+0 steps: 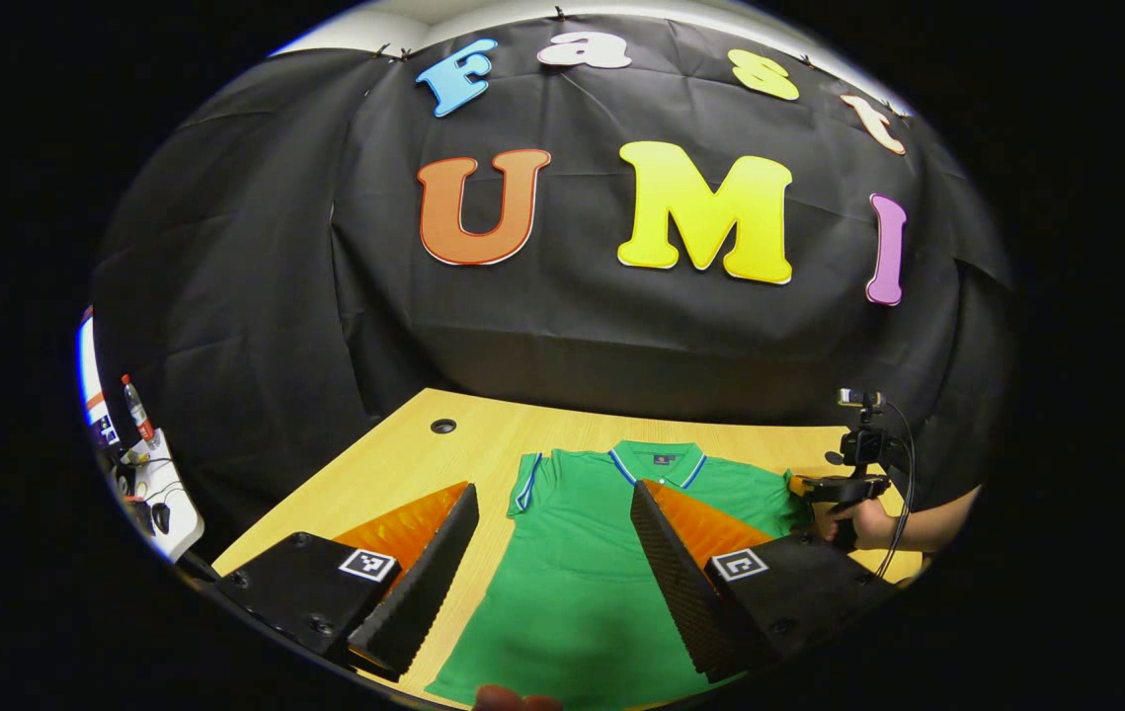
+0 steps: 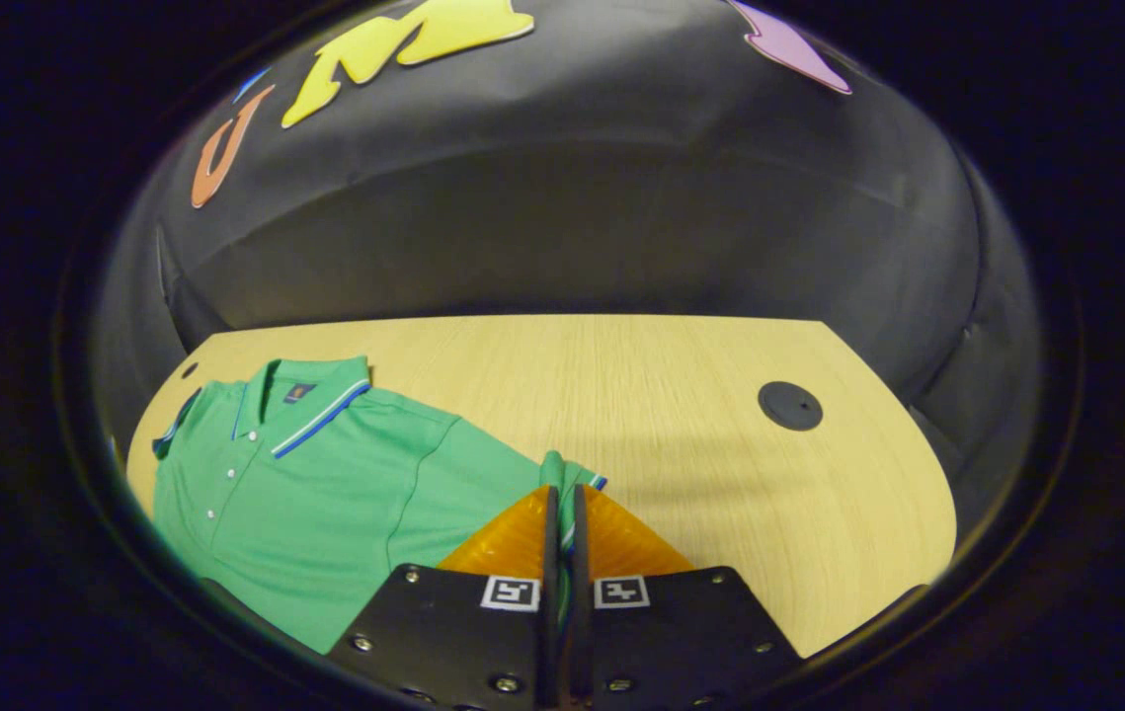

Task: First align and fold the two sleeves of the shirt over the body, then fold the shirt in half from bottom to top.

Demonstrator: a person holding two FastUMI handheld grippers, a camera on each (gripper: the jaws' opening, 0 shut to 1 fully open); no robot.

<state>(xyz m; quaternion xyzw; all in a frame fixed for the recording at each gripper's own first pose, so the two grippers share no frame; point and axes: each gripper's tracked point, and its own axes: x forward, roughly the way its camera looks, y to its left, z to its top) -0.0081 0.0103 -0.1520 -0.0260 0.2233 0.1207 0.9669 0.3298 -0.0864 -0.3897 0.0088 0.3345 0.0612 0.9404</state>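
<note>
**Right jaws pinch the sleeve; left jaws gape over the shirt**

Left gripper view: the left gripper (image 1: 552, 553) hangs wide open, holding nothing, above the green shirt (image 1: 582, 563) flat on the tabletop (image 1: 404, 464); a hand (image 1: 868, 523) at right centre holds the other gripper. Right gripper view: the right gripper (image 2: 563, 513), bottom centre, is closed on the sleeve (image 2: 562, 474).

The tabletop (image 2: 681, 395) lay bare to the right of the green shirt (image 2: 325, 494) and along its far edge, broken only by a flat round cable cap (image 2: 789, 405) near the far right corner and another (image 1: 442, 426) at the far left. The black cloth wall (image 2: 562, 217) closed off the far side and curved round both ends. In the left gripper view, the right hand-held gripper (image 1: 824, 486) and its hand (image 1: 868, 523) stood at the shirt's right sleeve, a cable hanging there. Left of the tabletop, a cluttered side surface carried a bottle (image 1: 136, 407).
</note>
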